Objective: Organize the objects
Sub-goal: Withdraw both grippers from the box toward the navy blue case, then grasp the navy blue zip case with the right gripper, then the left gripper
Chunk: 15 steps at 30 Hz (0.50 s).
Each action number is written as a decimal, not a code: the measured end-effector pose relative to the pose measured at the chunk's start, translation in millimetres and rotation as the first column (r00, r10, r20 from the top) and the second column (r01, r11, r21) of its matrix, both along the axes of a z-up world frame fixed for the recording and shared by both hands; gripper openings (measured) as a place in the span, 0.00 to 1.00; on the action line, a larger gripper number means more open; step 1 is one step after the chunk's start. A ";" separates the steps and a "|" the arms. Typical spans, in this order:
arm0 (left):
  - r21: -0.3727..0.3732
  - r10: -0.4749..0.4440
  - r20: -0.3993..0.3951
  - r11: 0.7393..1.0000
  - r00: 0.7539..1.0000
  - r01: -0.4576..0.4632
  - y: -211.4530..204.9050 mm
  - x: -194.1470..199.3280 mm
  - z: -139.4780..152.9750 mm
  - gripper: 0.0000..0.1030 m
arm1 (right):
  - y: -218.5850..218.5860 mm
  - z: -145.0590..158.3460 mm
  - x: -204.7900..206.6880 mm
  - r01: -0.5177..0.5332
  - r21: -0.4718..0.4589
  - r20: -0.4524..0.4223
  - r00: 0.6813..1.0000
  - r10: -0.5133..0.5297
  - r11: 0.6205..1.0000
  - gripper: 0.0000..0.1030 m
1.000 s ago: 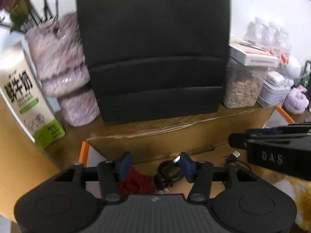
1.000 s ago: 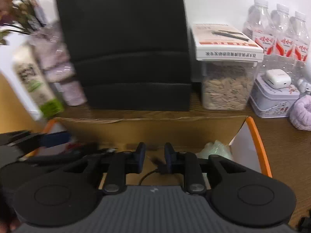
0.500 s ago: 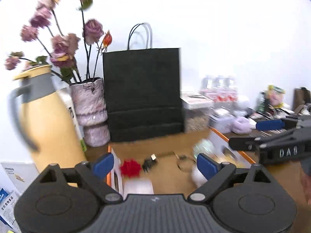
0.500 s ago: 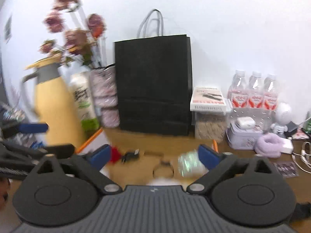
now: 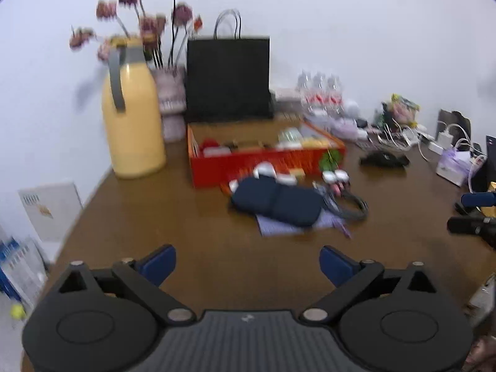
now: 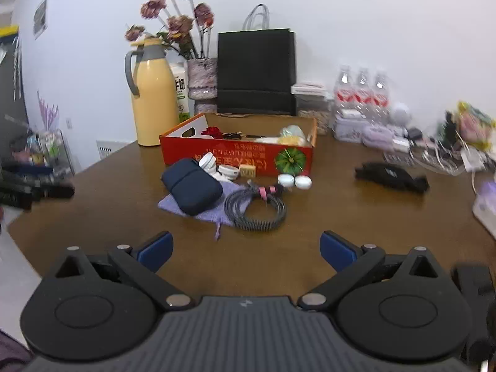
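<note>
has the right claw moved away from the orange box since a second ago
Yes. The right claw has pulled back from over the orange box, which now sits far ahead; its jaws are opening, empty.

Your left wrist view is motion-smeared throughout; the flowers (image 5: 145, 28) at upper left are soft. Your right wrist view is sharper centrally, blurring toward the right edge. Lighting is even and bright, shadows faint, with dark fisheye vignetting in the corners.

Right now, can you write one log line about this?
left hand-held gripper: opening, empty | right hand-held gripper: opening, empty | navy pouch, coiled cable: on table, outside red box
</note>
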<state>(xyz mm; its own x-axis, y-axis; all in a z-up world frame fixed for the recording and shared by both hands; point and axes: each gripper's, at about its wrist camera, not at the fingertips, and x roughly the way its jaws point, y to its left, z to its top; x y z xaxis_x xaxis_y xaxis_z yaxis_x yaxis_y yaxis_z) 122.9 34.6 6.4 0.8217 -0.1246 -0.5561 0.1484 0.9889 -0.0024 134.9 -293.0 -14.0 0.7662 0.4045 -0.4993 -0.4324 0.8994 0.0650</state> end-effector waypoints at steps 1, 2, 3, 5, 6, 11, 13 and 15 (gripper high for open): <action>0.004 0.010 -0.010 1.000 1.000 -0.010 -0.6 0.5 -2.3 0.96 | -1.8 0.9 -1.9 0.011 0.008 -0.004 1.000 -0.011 1.000 1.00; 0.014 0.020 -0.010 1.000 1.000 -0.020 -2.6 2.2 -3.3 0.96 | -1.7 2.2 -2.2 0.023 0.008 0.003 1.000 -0.023 1.000 1.00; 0.025 0.023 0.002 0.999 1.000 -0.023 -5.9 3.0 -3.3 0.96 | -1.2 2.7 -3.1 0.043 -0.001 0.021 0.999 -0.043 0.999 1.00; 0.030 0.007 0.047 1.000 0.999 -0.008 -12.9 5.7 -2.2 0.96 | 3.7 2.7 -0.8 0.083 -0.032 0.047 0.996 -0.081 0.996 1.00; 0.032 0.004 0.069 0.999 0.998 -0.006 -15.1 7.4 -1.9 0.96 | 6.3 2.8 0.3 0.094 -0.038 0.059 0.994 -0.091 0.995 1.00; 0.072 0.044 0.197 0.996 0.979 -0.059 -12.4 45.1 -15.3 0.96 | 11.1 -8.5 10.0 0.073 0.016 0.051 0.996 -0.074 0.997 0.85; 0.049 0.021 0.201 0.998 0.979 -0.031 -7.1 73.8 -21.7 0.92 | 19.1 -16.6 24.0 0.058 0.054 0.014 0.998 -0.059 0.997 0.73; 0.022 -0.050 0.183 0.999 0.982 0.047 -8.0 106.8 -29.7 0.89 | 30.7 -25.5 43.5 0.049 0.088 -0.028 0.999 -0.046 0.995 0.64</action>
<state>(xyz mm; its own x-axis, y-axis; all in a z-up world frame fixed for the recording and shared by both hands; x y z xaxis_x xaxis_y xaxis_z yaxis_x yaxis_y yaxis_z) 229.7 26.6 -23.3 0.9032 -0.1588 -0.3988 0.1927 0.9802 0.0461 178.4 -262.3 -39.5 0.7730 0.4114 -0.4830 -0.3865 0.9091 0.1556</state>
